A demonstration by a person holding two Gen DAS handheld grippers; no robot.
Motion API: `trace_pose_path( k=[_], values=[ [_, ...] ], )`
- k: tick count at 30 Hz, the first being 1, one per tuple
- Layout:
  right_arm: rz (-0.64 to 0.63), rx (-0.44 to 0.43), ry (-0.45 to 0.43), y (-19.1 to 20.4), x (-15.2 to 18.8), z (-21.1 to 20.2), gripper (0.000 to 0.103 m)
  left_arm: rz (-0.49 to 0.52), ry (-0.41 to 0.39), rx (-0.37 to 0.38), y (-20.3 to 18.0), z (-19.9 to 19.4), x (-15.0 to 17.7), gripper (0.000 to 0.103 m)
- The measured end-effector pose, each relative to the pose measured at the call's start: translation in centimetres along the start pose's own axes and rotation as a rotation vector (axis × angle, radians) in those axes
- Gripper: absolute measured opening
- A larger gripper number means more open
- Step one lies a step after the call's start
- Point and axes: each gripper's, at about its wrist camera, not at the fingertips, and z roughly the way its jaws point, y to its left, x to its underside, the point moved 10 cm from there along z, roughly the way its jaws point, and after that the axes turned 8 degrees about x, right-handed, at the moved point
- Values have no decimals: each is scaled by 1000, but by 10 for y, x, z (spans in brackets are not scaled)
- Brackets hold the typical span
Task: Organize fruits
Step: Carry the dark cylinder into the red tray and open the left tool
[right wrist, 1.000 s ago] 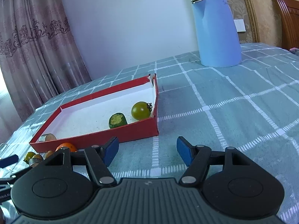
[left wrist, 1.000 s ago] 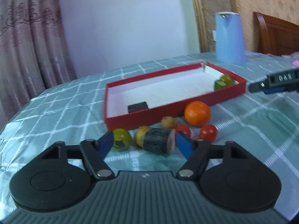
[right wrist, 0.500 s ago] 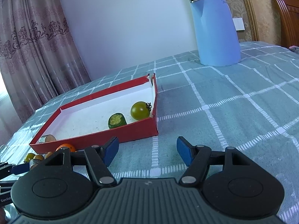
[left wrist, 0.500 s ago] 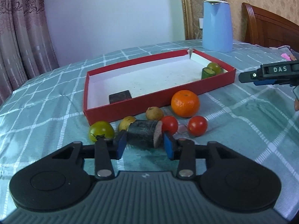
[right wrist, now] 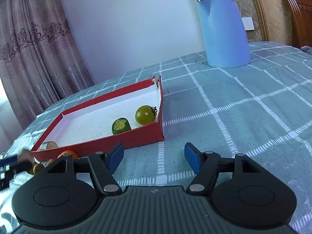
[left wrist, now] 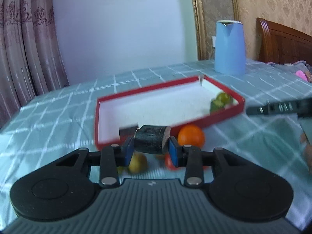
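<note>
Left wrist view: motion-blurred; dark chunk [left wrist: 151, 139] hides fruits [left wrist: 137, 162] beneath.

Left gripper [left wrist: 151, 152]: black linkages, blue jaws, silver rivets, ribbed grey body.

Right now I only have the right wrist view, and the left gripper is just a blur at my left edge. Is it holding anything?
Observer: Yes. The left gripper is shut on a dark cylindrical piece, with a pad on each end. Its jaws have just been closing.
Operator: Has it gone in yet?
Observer: No. The piece is held up in front of the near wall of the red tray. I cannot tell if it is over the rim.
Operator: Is anything outside that I cannot see?
Observer: A red tomato lies on the tablecloth, just below the held piece.
</note>
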Motion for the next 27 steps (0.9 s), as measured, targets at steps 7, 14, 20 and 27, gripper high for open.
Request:
trace_pose_path(
  k=[7, 14, 20, 27],
  values=[
    [6, -2, -1, -1, 0, 1, 68, -26, 6, -25, 4, 48, -34, 34],
    [13, -10, 5, -1, 0, 2, 68, -44, 51, -58, 12, 72, -25, 35],
    [12, -10, 7, -1, 0, 1, 68, -104, -12, -91, 29, 36, -23, 54],
    [61, 74, -15, -19, -5, -8, 70, -171, -101, -197, 64, -31, -2, 94]
  ],
)
